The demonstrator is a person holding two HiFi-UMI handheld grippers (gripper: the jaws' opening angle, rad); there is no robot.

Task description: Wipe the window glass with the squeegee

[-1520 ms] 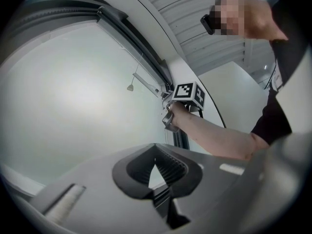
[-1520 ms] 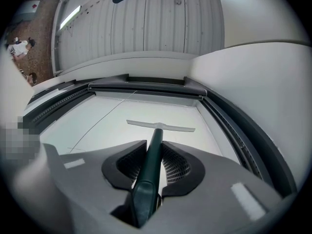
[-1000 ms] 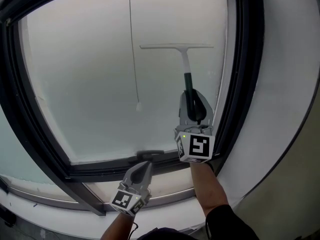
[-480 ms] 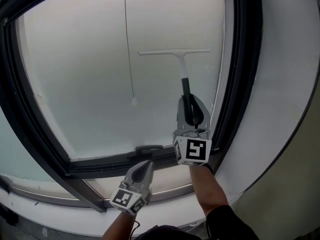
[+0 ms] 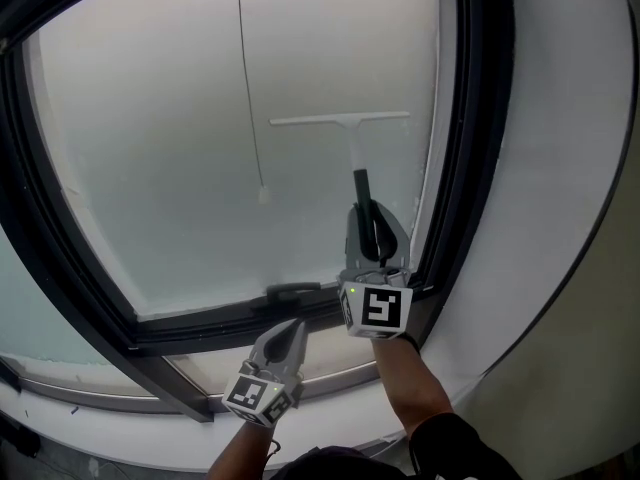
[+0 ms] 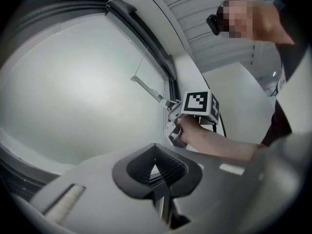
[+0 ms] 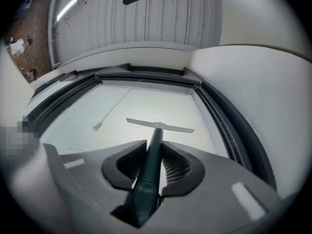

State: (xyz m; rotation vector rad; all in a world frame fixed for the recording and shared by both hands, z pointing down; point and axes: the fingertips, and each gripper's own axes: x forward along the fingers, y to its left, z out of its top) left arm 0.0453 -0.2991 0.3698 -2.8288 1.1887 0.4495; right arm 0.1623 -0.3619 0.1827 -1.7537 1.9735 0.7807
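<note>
The squeegee (image 5: 352, 148) is pinched by its dark handle between the jaws of my right gripper (image 5: 368, 213). Its white blade lies level against the glass (image 5: 170, 148), above that gripper and close to the frame (image 5: 480, 118) on its right. In the right gripper view the handle runs straight up between the jaws. A thin cord (image 5: 247, 88) hangs down the pane to the left of the blade, its small end left of my right gripper. My left gripper (image 5: 288, 330) sits lower and to the left, before the bottom rail, jaws pressed together on nothing. A dark latch (image 5: 295, 291) sits just above it.
</note>
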